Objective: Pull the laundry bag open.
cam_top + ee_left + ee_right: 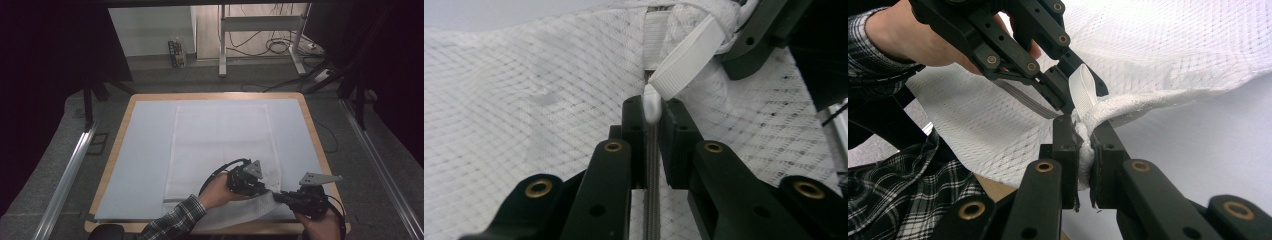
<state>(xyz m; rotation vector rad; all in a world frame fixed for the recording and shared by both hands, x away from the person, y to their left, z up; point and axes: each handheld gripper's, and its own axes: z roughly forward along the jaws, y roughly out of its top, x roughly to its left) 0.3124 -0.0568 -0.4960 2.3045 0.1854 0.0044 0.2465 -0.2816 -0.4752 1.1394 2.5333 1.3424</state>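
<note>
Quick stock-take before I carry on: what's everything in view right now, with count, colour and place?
Mesh bag: one, white, flat on the mat, near corner lifted.
Zipper: one, grey, running along the bag.
Zipper pull: one, white, between the left gripper's fingers.
Ribbon loop: one, white, at the bunched bag corner.
Mat: one, pale blue, covering the table.
Table: one, light wood edge.
Desk frame: one, white, on the floor behind.
Cables: several, dark, floor behind.
Left gripper: black, shut on the zipper pull.
Right gripper: black, shut on the bunched bag corner.
Sleeve: plaid, left forearm.
</note>
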